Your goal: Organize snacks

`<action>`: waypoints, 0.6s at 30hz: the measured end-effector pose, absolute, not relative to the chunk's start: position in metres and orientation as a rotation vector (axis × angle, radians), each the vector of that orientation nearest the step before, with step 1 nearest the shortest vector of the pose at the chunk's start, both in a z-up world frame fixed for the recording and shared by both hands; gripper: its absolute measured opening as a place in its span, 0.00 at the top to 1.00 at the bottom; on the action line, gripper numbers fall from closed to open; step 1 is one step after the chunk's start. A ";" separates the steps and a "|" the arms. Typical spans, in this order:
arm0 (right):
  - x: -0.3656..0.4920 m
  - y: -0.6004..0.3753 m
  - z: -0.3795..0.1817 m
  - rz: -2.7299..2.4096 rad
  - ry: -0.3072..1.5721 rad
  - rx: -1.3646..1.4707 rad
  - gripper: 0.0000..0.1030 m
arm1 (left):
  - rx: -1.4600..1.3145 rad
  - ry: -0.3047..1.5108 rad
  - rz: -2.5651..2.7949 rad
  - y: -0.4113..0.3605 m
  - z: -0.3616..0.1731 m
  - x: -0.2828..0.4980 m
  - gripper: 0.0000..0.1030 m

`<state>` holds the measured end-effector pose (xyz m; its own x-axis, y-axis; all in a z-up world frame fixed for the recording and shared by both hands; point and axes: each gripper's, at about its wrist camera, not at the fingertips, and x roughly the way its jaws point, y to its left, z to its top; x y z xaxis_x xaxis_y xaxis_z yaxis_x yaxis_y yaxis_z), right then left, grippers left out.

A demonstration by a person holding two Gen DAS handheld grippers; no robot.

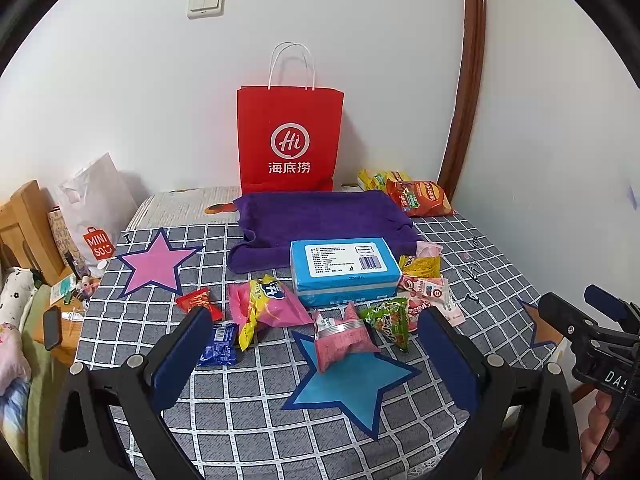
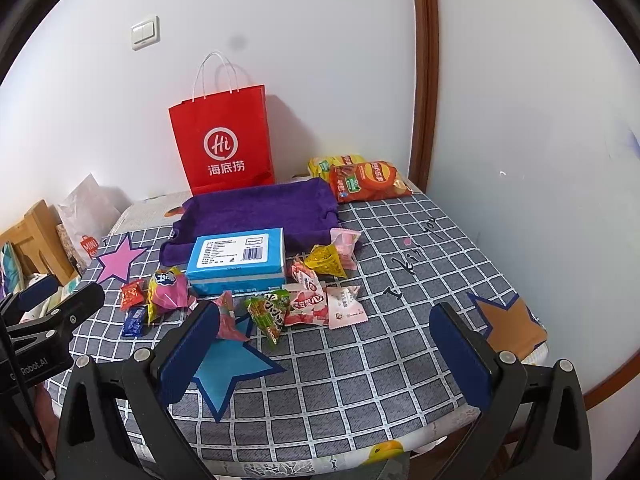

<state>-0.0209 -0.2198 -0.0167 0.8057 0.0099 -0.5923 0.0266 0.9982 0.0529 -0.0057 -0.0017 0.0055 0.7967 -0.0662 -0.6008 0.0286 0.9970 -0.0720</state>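
Note:
Several small snack packets lie across the middle of the checked table (image 1: 248, 412): a red candy (image 1: 198, 303), a blue packet (image 1: 219, 346), a pink and yellow bag (image 1: 268, 306), a pink packet (image 1: 344, 336) on the blue star, a green triangle pack (image 1: 390, 320) and pink-white packets (image 1: 430, 292). They also show in the right wrist view, with the green pack (image 2: 269, 312) and pink-white packets (image 2: 324, 302). A red paper bag (image 1: 290, 140) stands at the back wall. My left gripper (image 1: 316, 354) is open above the near packets. My right gripper (image 2: 334, 350) is open and empty over bare table.
A blue tissue box (image 1: 344, 270) lies on a purple towel (image 1: 320, 216). Crisp bags (image 1: 420, 196) lie at the back right corner. A pink star (image 1: 154, 264) and an orange star (image 2: 508, 326) are stuck on the cloth. A wall stands to the right, a cluttered side table (image 1: 60, 320) to the left.

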 end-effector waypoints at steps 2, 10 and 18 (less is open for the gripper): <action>-0.022 -0.219 -0.017 -0.008 0.633 0.059 0.00 | -0.060 0.646 -0.049 -0.002 0.005 -0.006 0.00; -0.022 -0.219 -0.017 -0.007 0.632 0.058 0.00 | -0.061 0.647 -0.049 -0.002 0.005 -0.007 0.00; -0.023 -0.216 -0.018 -0.005 0.635 0.055 0.00 | -0.061 0.644 -0.051 -0.003 0.006 -0.007 0.00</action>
